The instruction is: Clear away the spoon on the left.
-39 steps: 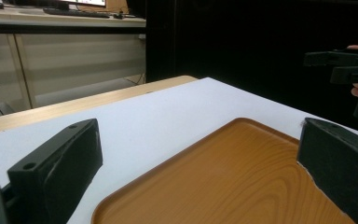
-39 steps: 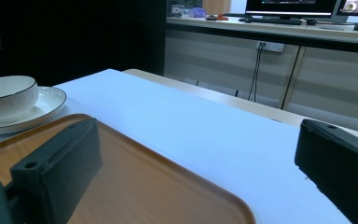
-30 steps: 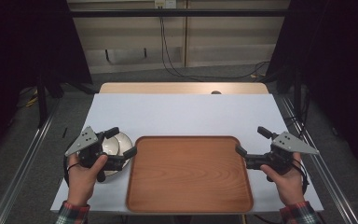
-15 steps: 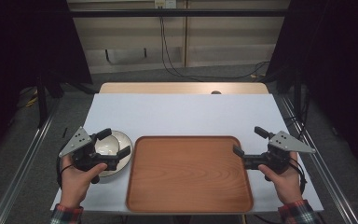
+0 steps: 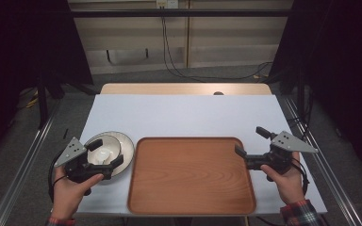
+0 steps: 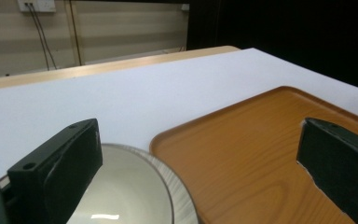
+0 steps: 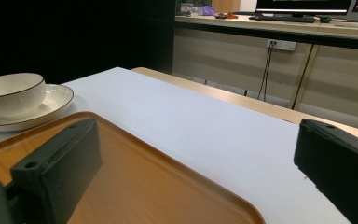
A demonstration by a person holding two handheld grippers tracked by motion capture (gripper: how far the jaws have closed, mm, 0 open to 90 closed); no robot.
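At the near edge of the white table (image 5: 179, 113), the person's left hand (image 5: 70, 190) and right hand (image 5: 290, 181) each hold a gripper. The left gripper (image 5: 104, 153) has its jaws spread wide above a white bowl (image 5: 103, 151) that sits in a white plate (image 5: 125, 146), just left of the wooden tray (image 5: 191, 176); whether a jaw touches the bowl cannot be told. In the left gripper view the bowl's rim (image 6: 168, 186) lies beside the near jaw. The right gripper (image 5: 250, 143) hovers at the tray's right edge, jaws parted and holding nothing. From the right gripper view, the bowl (image 7: 11, 93) and plate (image 7: 51, 105) stand beyond the tray (image 7: 135, 186). Farther off, cables (image 5: 169, 52) hang before a beige wall. No brand, label or writing can be read anywhere.
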